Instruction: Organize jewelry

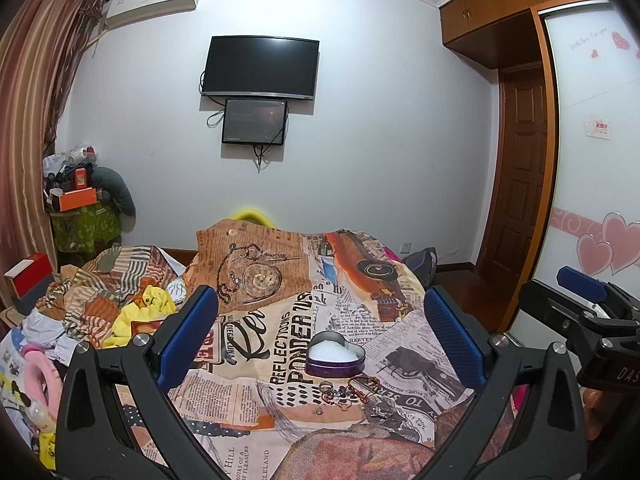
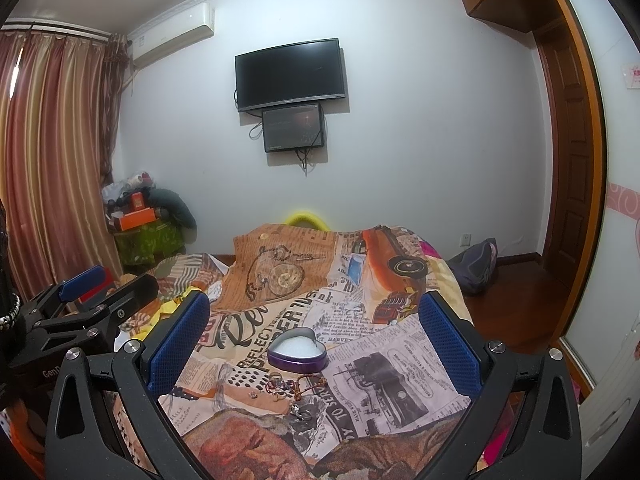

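Observation:
A purple heart-shaped tin (image 1: 335, 354) with a white lining sits open on the newspaper-print cloth (image 1: 280, 320); it also shows in the right wrist view (image 2: 297, 351). A small pile of jewelry (image 1: 352, 394), with rings, beads and a reddish cord bracelet, lies just in front of the tin, and shows in the right wrist view (image 2: 292, 390). My left gripper (image 1: 324, 336) is open and empty, held above and behind the pile. My right gripper (image 2: 314, 340) is open and empty, beside the left one. Each gripper shows at the edge of the other's view.
The cloth covers a bed. Crumpled clothes and a yellow item (image 1: 140, 312) lie at the left. A red box (image 1: 30, 276) stands at the far left. A wardrobe (image 1: 592, 160) and a wooden door (image 1: 520, 184) are at the right. A TV (image 1: 260, 68) hangs on the wall.

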{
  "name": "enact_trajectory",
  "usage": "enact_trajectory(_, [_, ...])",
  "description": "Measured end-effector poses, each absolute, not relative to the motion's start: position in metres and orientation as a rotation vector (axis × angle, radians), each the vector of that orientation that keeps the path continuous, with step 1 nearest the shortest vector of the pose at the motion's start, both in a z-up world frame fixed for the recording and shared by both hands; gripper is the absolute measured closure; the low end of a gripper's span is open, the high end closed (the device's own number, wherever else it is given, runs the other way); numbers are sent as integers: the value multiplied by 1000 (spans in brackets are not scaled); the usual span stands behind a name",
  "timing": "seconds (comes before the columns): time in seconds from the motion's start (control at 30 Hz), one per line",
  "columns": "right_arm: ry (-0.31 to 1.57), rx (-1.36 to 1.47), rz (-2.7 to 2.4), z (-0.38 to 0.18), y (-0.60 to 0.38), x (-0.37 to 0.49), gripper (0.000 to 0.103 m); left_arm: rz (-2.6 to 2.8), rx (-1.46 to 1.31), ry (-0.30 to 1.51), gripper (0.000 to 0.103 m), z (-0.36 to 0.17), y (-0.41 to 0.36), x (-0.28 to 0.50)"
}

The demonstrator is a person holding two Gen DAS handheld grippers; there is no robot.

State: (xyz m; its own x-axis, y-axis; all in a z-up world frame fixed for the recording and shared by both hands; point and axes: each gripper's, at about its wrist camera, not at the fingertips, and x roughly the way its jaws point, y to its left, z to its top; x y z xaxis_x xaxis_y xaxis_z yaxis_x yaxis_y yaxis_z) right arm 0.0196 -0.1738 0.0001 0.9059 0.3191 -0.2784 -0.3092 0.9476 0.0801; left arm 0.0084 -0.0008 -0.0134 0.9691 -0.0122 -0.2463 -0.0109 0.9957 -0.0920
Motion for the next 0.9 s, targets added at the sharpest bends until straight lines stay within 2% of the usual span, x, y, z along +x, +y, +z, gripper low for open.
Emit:
enact_trajectory(0.5, [369,36,327,-13,-174,39,0,14,-90,315,0,-24,3,31])
enact_trajectory(0.9, [571,-9,303,-57,-172,86,0,52,-83,499,0,-69,19,80])
